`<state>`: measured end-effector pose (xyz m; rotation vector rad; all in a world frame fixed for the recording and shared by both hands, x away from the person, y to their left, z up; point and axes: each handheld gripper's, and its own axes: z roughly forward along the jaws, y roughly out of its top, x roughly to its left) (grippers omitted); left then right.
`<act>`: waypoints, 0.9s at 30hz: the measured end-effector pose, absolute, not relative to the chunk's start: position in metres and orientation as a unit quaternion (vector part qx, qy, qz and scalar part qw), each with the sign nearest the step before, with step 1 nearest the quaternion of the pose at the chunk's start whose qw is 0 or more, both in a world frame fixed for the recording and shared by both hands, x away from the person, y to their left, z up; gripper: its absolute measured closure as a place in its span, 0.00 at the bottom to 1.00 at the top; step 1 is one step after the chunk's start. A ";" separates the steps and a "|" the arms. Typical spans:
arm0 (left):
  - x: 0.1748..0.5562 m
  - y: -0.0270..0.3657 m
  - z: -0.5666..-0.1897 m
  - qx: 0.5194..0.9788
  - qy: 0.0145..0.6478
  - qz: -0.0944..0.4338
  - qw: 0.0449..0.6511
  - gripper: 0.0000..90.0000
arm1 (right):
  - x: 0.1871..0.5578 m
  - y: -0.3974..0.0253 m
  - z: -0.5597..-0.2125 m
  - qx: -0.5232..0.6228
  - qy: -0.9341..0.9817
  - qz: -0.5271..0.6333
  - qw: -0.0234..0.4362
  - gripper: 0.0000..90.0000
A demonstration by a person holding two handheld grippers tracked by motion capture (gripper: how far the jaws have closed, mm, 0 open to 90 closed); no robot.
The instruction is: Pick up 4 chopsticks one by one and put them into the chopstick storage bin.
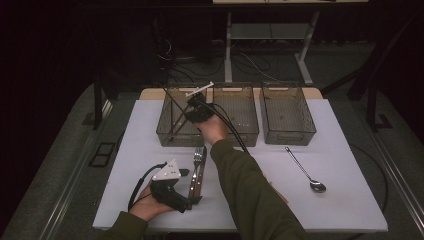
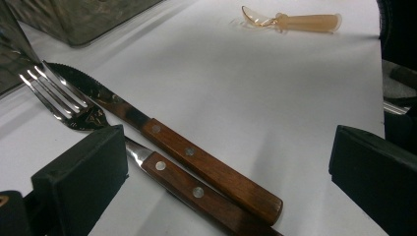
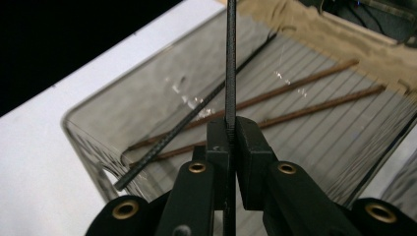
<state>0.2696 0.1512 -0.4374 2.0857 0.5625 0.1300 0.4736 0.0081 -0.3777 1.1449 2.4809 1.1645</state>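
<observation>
My right gripper (image 1: 197, 111) (image 3: 230, 129) reaches over the left clear bin (image 1: 170, 134) and is shut on a thin black chopstick (image 3: 230, 59) that stands up from its jaws. Inside that bin (image 3: 88, 132) lie another black chopstick (image 3: 167, 142) and two brown ones (image 3: 305, 78). My left gripper (image 1: 192, 186) (image 2: 228, 145) rests open near the table's front edge. Between its jaws lie the wooden handles of a fork (image 1: 198, 154) (image 2: 64, 98) and a serrated knife (image 1: 203, 162) (image 2: 206, 167), side by side.
Two more clear bins, middle (image 1: 240, 136) and right (image 1: 288, 136), stand in the back row. A metal spoon (image 1: 305, 171) lies on the white table (image 1: 340, 200) at the right. An amber plastic spoon (image 2: 295, 20) lies beyond the knife.
</observation>
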 end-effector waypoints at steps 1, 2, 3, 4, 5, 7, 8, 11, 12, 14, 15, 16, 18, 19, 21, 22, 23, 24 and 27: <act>0.270 0.151 -0.437 0.851 0.229 0.053 0.469 0.00 | 0.474 0.009 -0.380 0.389 0.831 0.389 0.085 0.95; 0.269 0.151 -0.437 0.851 0.229 0.052 0.469 0.00 | 0.474 0.009 -0.382 0.391 0.830 0.387 0.084 0.95; 0.269 0.150 -0.437 0.851 0.230 0.052 0.470 0.00 | 0.474 0.010 -0.383 0.395 0.831 0.384 0.084 0.95; 0.269 0.150 -0.437 0.851 0.229 0.051 0.470 0.00 | 0.474 0.012 -0.385 0.396 0.832 0.380 0.084 0.95; 0.269 0.150 -0.437 0.851 0.228 0.051 0.470 0.00 | 0.474 0.012 -0.386 0.396 0.834 0.375 0.087 0.95; 0.269 0.150 -0.437 0.851 0.228 0.051 0.470 0.00 | 0.473 0.014 -0.389 0.400 0.836 0.364 0.092 0.94; 0.269 0.150 -0.437 0.851 0.228 0.051 0.469 0.00 | 0.473 0.014 -0.390 0.403 0.837 0.359 0.093 0.94; 0.269 0.150 -0.437 0.851 0.228 0.052 0.470 0.00 | 0.473 0.015 -0.392 0.400 0.841 0.350 0.102 0.84; 0.269 0.150 -0.437 0.851 0.228 0.052 0.470 0.00 | 0.473 0.015 -0.391 0.399 0.842 0.349 0.104 0.80; 0.269 0.150 -0.437 0.851 0.228 0.052 0.471 0.00 | 0.472 0.014 -0.389 0.396 0.841 0.353 0.108 0.71; 0.269 0.150 -0.437 0.851 0.227 0.052 0.470 0.00 | 0.472 0.014 -0.388 0.395 0.841 0.355 0.105 0.69; 0.269 0.150 -0.437 0.851 0.228 0.052 0.471 0.00 | 0.472 0.013 -0.387 0.393 0.842 0.356 0.101 0.66; 0.269 0.150 -0.437 0.852 0.227 0.052 0.469 0.00 | 0.471 0.011 -0.384 0.390 0.842 0.361 0.097 0.61; 0.269 0.150 -0.437 0.852 0.227 0.052 0.469 0.00 | 0.470 0.009 -0.383 0.389 0.842 0.362 0.095 0.59; 0.269 0.150 -0.437 0.851 0.226 0.053 0.470 0.00 | 0.468 0.007 -0.381 0.386 0.843 0.364 0.092 0.55; 0.269 0.150 -0.437 0.852 0.225 0.055 0.470 0.00 | 0.467 0.005 -0.380 0.385 0.843 0.364 0.094 0.53; 0.269 0.151 -0.437 0.852 0.224 0.055 0.470 0.00 | 0.466 0.003 -0.378 0.383 0.843 0.366 0.095 0.51; 0.269 0.151 -0.437 0.852 0.224 0.056 0.470 0.00 | 0.465 0.000 -0.377 0.383 0.842 0.368 0.097 0.50; 0.269 0.150 -0.437 0.853 0.224 0.055 0.468 0.00 | 0.462 -0.007 -0.374 0.378 0.841 0.375 0.093 0.49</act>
